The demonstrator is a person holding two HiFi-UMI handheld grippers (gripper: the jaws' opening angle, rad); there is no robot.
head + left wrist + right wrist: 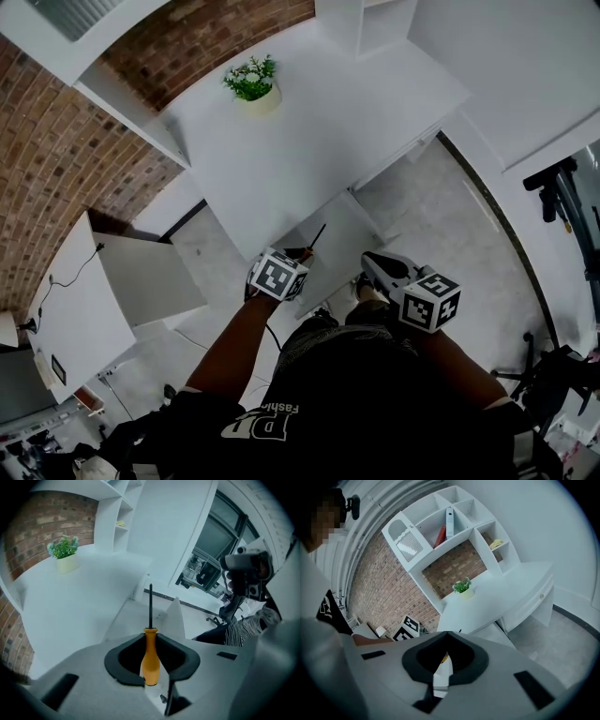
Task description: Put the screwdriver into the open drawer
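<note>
**Screwdriver held over the open drawer**

The left gripper (300,257) is clamped on the screwdriver (150,660). In the left gripper view its 2 jaws stand partly apart, with the handle pinched between the dark pads. The handle is orange and bottle-shaped: rounded at the butt, narrowing to a slim neck. From the neck a thin, straight black shaft runs away from the gripper. The tip is too small to make out. In the head view the shaft slants up and right from the marker cube, and it is held in the air above the near part of the open drawer (352,228), touching nothing there.

The right gripper (371,261) hangs just beside the left, over the drawer's right side. In the right gripper view its jaws (447,634) meet at the tips and grip nothing.

The white drawer juts out from the near edge of the white desk (309,141). Its inside looks bare where it shows.

On the desktop 1 potted plant (252,82) stands near the far edge, green leaves in a pale pot, well apart from the drawer. Beyond the desk, the right gripper view shows a white shelf unit (461,513) with a red book (440,537) leaning beside a white binder (449,522). A brick wall (56,159) rises behind it.
</note>
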